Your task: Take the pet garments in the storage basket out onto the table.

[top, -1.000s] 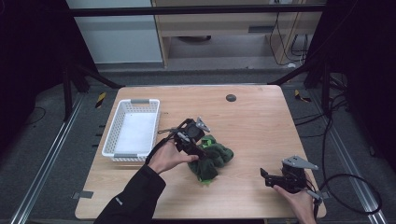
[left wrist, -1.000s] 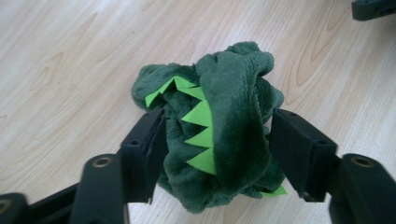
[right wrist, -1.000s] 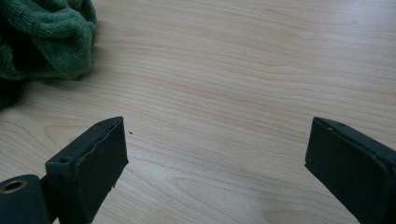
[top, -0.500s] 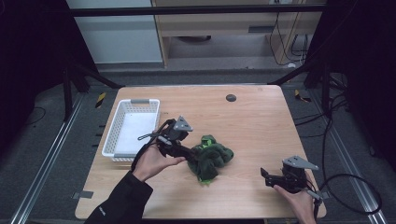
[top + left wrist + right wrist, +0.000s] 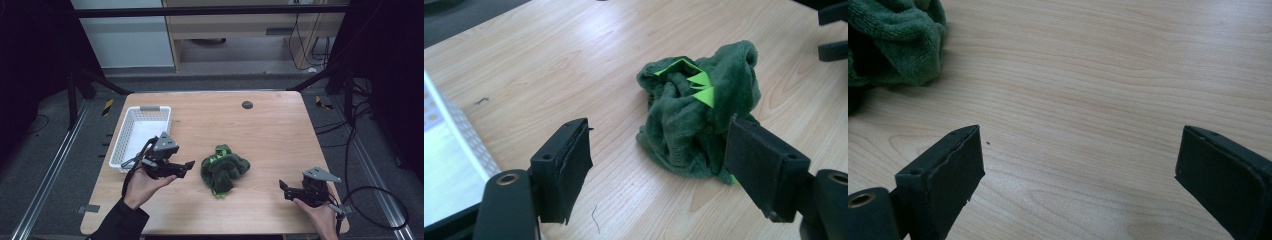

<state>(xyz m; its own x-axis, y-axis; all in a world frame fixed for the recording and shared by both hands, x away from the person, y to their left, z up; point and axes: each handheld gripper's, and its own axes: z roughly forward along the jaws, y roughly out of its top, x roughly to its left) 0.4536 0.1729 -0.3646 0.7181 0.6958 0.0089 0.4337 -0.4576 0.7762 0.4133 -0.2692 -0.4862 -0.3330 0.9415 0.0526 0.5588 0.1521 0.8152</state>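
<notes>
A crumpled dark green plush cloth (image 5: 223, 167) with bright green spikes lies on the wooden table (image 5: 260, 130), just front of centre. My left gripper (image 5: 187, 165) hovers a little to its left, pointing at it. In the left gripper view the cloth (image 5: 694, 115) lies beyond the left gripper (image 5: 658, 127). Its jaws have just been opening and stand wide apart with nothing between them. My right gripper (image 5: 282, 187) rests near the front right edge, open and empty, aimed left toward the cloth (image 5: 893, 45). In its own view the right gripper (image 5: 1079, 132) frames bare wood.
A white slatted basket (image 5: 131, 145) stands at the table's left edge, close behind my left hand; its corner (image 5: 454, 125) appears in the left gripper view. A small black disc (image 5: 247, 104) sits near the far edge. Bare wood lies between the cloth and the right gripper.
The left gripper was on the green cloth, then drew back to the left, leaving the cloth lying on the table. Its jaws stand wider now. The right gripper has stayed put.
</notes>
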